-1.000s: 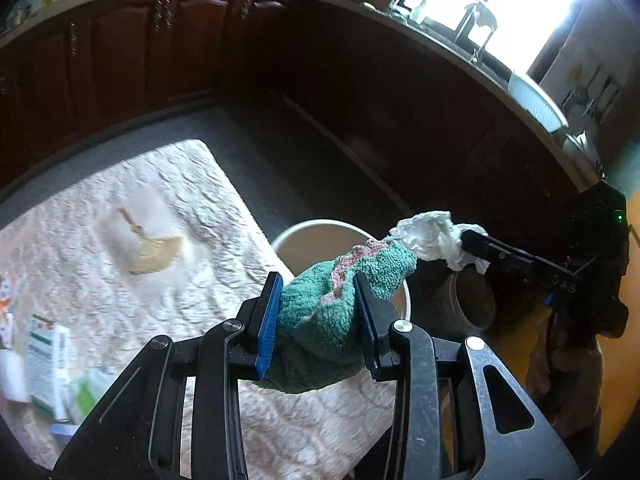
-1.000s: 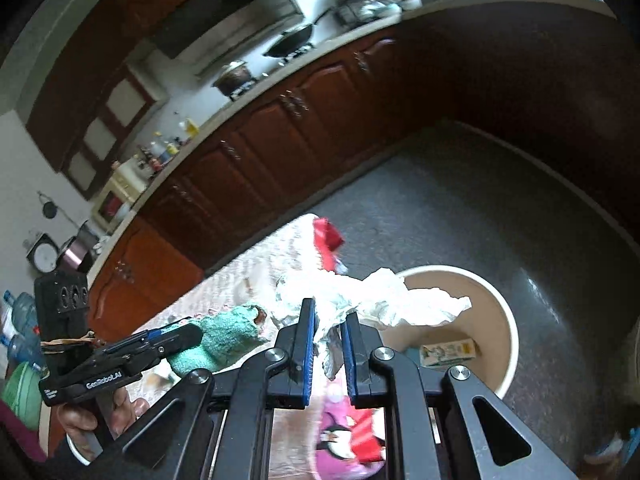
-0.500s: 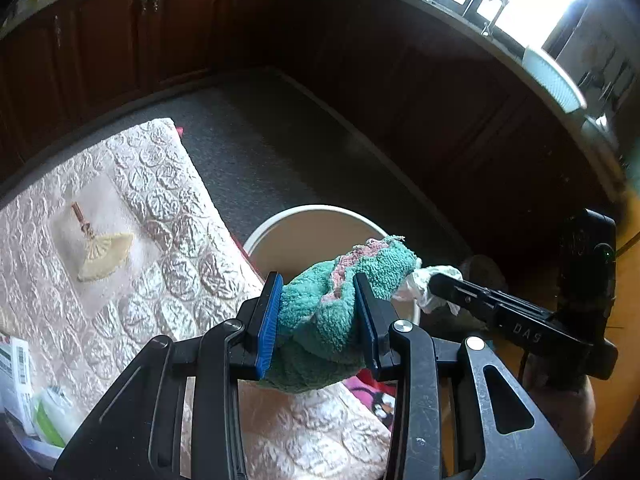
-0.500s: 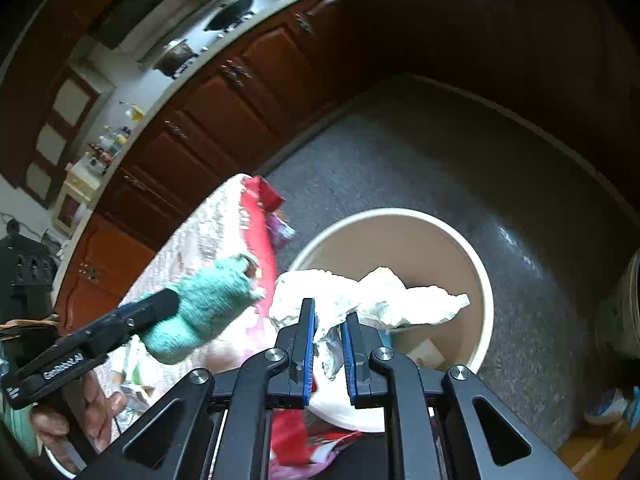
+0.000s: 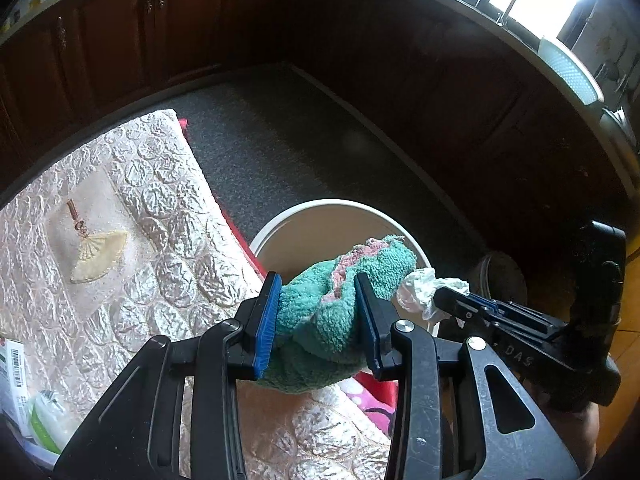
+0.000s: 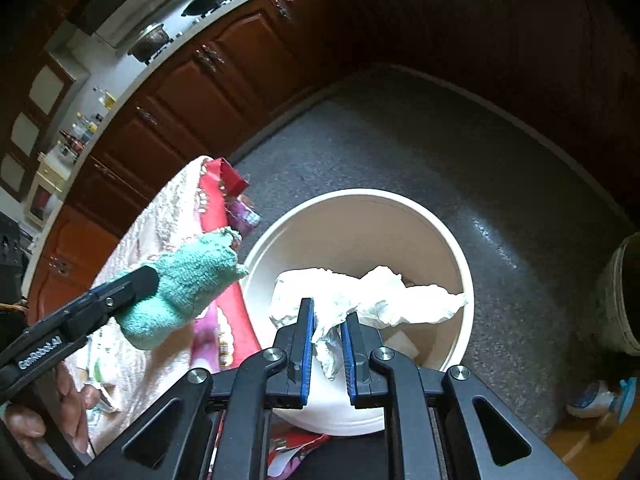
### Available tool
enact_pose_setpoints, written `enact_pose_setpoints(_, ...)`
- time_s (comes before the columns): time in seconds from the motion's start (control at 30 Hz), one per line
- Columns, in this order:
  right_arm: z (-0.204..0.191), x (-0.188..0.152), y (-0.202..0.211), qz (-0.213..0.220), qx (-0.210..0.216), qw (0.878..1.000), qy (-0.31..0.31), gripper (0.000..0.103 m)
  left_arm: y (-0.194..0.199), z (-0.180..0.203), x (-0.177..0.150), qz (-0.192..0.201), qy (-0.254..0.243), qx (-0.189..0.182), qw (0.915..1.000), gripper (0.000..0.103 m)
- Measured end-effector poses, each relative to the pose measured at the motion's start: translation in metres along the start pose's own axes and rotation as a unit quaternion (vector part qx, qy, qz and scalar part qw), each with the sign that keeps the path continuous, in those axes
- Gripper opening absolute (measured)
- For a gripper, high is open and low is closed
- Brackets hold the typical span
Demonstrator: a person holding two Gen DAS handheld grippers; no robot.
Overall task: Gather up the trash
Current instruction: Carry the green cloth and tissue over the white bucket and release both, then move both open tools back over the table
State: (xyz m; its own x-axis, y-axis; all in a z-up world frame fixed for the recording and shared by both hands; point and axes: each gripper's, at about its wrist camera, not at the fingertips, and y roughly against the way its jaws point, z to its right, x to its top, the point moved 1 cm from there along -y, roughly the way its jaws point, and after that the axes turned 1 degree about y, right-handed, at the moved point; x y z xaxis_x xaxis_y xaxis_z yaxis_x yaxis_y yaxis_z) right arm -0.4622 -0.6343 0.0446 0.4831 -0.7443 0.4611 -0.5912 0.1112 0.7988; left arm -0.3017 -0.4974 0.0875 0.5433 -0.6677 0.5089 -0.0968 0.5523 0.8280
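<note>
A crumpled teal cloth (image 5: 384,264) with a pink patch sits between the blue pads of my left gripper (image 5: 318,280), whose jaws are opening while the pads still touch it. It hangs by the near rim of a round white bin (image 5: 320,204) on the floor. My right gripper (image 6: 329,310) is shut on a crumpled white tissue (image 6: 380,292), held over the bin's (image 6: 452,240) open mouth. Each wrist view shows the other gripper: the left gripper (image 6: 148,276) with the teal cloth (image 6: 188,280), and the right gripper (image 5: 444,296) with the tissue (image 5: 420,288).
A table under a cream quilted cover (image 5: 140,200) borders the bin on the left, with a fan ornament (image 5: 96,252) and packaging (image 5: 16,364) on it. Dark wooden cabinets (image 5: 192,24) ring the grey floor (image 5: 280,140). A pot (image 6: 624,292) stands right of the bin.
Both grippers have sunk toward the bin, which now fills more of each view. The tissue has come over the bin's mouth; the teal cloth sits nearer its rim.
</note>
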Motion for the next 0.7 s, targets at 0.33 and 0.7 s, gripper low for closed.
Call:
enact_pose_setpoints(0.33, -0.003, -0.002, -0.006, -0.007, -0.012, 1.0, -0.006, 0.043, 0.013, -0.008, 0.002, 0.014, 0.005, -0.008, 0.9999, 0.061)
enact_pose_setpoints(0.7, -0.018, -0.001, 0.008, 0.008, -0.008, 1.0, 0.007, 0.044, 0.028, -0.022, -0.008, 0.027, 0.003, 0.003, 0.9996, 0.061)
